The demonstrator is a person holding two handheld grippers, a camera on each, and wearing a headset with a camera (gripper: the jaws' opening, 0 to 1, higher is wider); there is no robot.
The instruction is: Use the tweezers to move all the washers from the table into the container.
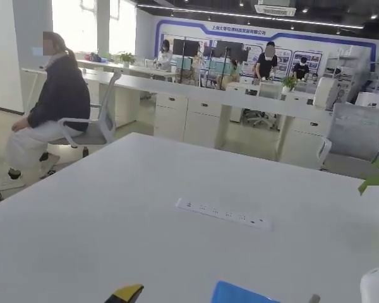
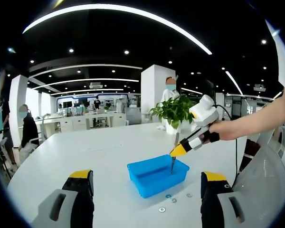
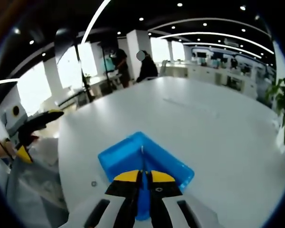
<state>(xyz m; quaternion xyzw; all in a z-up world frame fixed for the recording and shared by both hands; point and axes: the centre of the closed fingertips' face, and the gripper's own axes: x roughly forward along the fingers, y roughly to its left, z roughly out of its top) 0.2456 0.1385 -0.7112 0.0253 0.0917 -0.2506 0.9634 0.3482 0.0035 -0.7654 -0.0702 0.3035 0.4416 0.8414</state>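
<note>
The blue container (image 2: 156, 176) stands on the white table, and its edge also shows at the bottom of the head view (image 1: 237, 294). Several small washers (image 2: 167, 195) lie on the table just in front of it. My left gripper (image 2: 147, 175) is open, its jaws wide apart on either side of the container. My right gripper (image 2: 179, 150) is shut on the tweezers (image 2: 172, 164), whose tips point down into the container. In the right gripper view the right gripper (image 3: 142, 177) holds the tweezers (image 3: 142, 154) over the container (image 3: 126, 154). I cannot tell whether the tips carry a washer.
A white power strip (image 1: 224, 214) lies mid-table. A potted plant (image 2: 175, 111) stands behind the container. One washer (image 3: 93, 183) lies left of the container. A gripper's yellow tip (image 1: 126, 293) shows at the bottom edge. People sit and stand at desks beyond.
</note>
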